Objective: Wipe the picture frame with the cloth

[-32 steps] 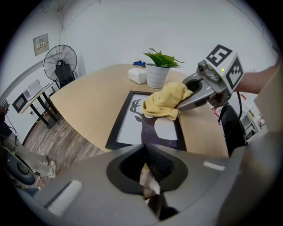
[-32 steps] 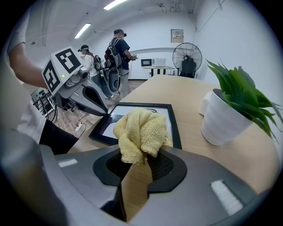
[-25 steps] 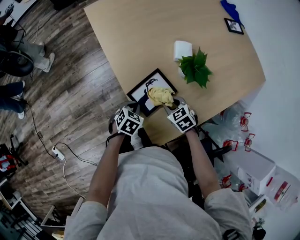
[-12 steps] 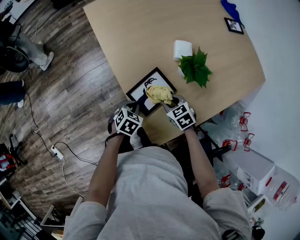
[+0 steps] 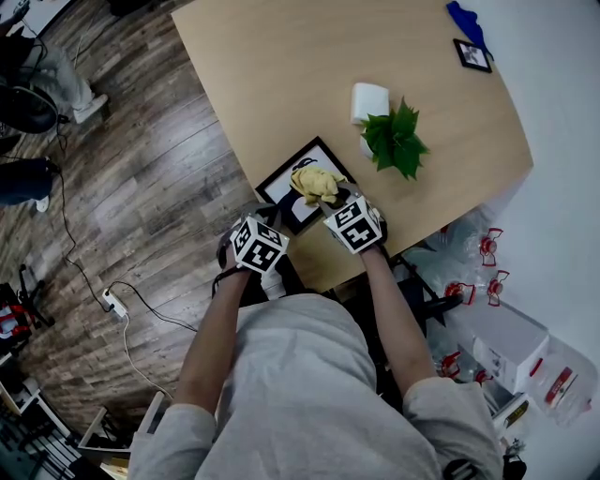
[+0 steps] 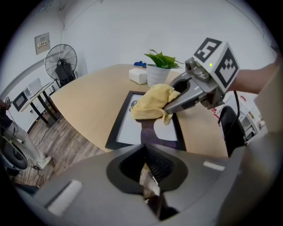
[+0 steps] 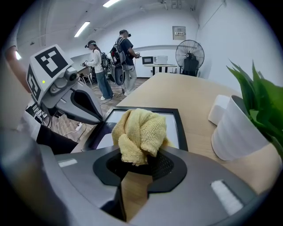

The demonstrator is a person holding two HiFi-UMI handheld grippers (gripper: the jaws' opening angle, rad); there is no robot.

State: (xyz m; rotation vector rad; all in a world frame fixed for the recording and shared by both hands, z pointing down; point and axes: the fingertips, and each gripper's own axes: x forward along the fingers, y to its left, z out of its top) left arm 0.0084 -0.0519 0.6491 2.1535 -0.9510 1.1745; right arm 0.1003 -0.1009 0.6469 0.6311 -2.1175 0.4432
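Note:
A black picture frame lies flat near the table's front edge. A bunched yellow cloth rests on the frame's glass, and my right gripper is shut on it. In the left gripper view the right gripper reaches in from the right with the cloth at its tips. My left gripper is shut, with its tips at the frame's near left edge. I cannot tell whether they pinch the frame.
A potted plant and a white tissue pack stand just beyond the frame. A small black frame and a blue cloth lie at the table's far corner. People stand across the room. Cables run over the wood floor.
My right gripper has slid the yellow cloth a little up and to the left across the frame. The left gripper has stayed put.

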